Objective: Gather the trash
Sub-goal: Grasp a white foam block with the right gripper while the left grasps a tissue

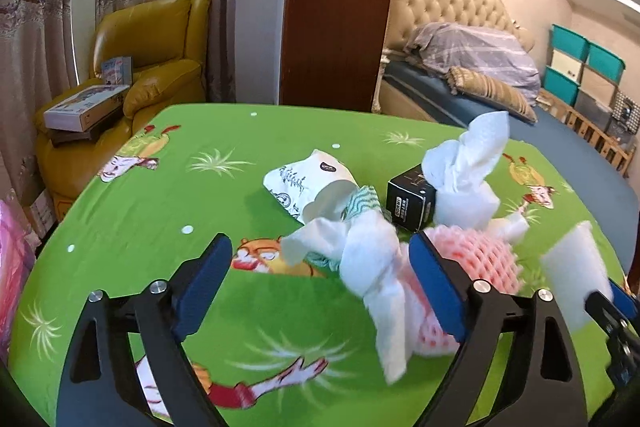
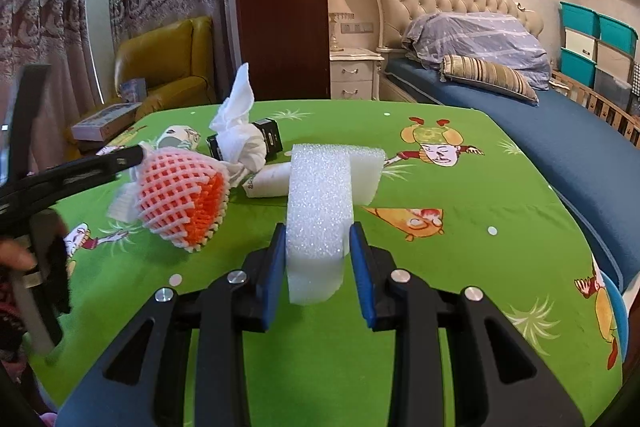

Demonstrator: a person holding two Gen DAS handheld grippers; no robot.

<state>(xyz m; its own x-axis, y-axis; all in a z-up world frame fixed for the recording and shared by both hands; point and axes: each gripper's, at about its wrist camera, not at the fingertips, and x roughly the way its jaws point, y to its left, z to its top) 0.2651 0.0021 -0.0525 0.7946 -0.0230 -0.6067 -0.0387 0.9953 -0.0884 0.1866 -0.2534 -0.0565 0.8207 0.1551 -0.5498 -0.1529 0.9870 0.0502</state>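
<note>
Right hand-held gripper (image 2: 318, 255) clamps a white foam strip (image 2: 320, 211) above the green counter (image 2: 460, 307). Left hand-held gripper (image 1: 320, 267), jaws spread, straddles a crumpled tissue (image 1: 372, 267).

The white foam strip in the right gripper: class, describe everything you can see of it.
The white foam strip looks like soft, open-celled packing foam, thick and flat-sided. It is bent into a loop, one end curling back toward the green tablecloth. The right gripper is shut on it, blue pads pressing both sides, the foam standing roughly upright. In the left wrist view it shows at the right edge.
</note>
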